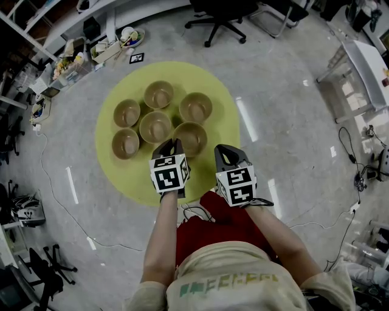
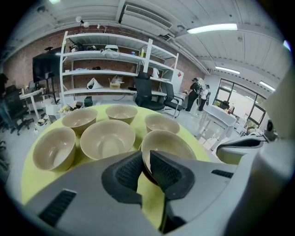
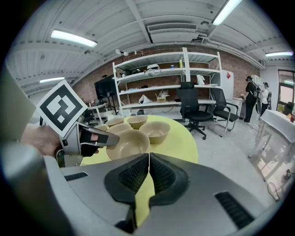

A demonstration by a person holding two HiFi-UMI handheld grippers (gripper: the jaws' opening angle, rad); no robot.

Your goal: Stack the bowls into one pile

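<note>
Six tan bowls stand apart on a round yellow table [image 1: 213, 82]. The nearest bowl [image 1: 191, 138] is at the table's front, right of the middle bowl [image 1: 155, 126]. My left gripper [image 1: 172, 144] is at this bowl's left rim. In the left gripper view the rim of that bowl [image 2: 168, 144] runs between the pads, and the left gripper [image 2: 145, 159] is shut on it; the bowl seems to rest on the table. My right gripper [image 1: 223, 150] hovers to its right over the table's near edge. Seen close, the right gripper [image 3: 149, 161] is shut and holds nothing.
Other bowls stand behind [image 1: 158, 94] [image 1: 196, 107] and to the left [image 1: 127, 112] [image 1: 126, 143]. A black office chair [image 1: 219, 18] is beyond the table, cluttered desks [image 1: 73, 67] at far left, a white table [image 1: 364, 67] at right. Cables trail over the floor [image 1: 55, 200].
</note>
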